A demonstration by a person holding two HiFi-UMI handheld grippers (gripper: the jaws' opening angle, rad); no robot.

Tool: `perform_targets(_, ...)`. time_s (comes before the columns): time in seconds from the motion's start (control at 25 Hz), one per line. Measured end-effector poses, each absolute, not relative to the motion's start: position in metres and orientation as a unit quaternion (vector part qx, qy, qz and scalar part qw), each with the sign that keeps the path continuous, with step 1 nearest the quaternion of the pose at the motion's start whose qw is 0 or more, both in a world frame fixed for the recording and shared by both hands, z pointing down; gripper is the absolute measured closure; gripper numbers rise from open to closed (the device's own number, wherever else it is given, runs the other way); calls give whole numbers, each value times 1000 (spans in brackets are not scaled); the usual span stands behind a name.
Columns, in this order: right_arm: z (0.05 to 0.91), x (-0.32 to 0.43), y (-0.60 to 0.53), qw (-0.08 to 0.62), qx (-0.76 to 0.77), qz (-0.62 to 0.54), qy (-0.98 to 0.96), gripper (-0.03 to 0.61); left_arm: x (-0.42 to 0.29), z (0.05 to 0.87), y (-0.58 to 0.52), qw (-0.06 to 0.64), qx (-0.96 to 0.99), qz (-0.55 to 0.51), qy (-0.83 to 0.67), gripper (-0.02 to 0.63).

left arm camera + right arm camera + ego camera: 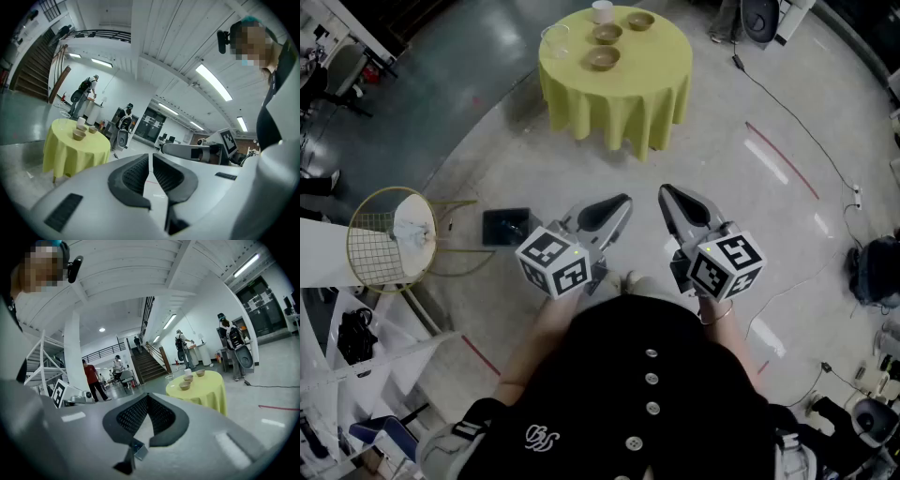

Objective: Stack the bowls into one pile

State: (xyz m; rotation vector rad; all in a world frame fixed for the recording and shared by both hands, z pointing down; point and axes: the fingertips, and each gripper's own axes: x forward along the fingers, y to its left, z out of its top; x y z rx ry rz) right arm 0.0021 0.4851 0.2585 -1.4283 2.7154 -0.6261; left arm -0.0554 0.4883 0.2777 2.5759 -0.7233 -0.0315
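Round brown bowls, draped yellow tablecloth

A black garment with white buttons was worn. The left gripper and right gripper were moulded grey, padded black, each topped by a marker cube.
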Motion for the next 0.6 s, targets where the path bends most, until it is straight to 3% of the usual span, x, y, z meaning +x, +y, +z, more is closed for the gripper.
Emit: perform_targets(0.6,262,6,485,6,-465,-195,864,578,-55,272,490,231,936,-31,-265,578)
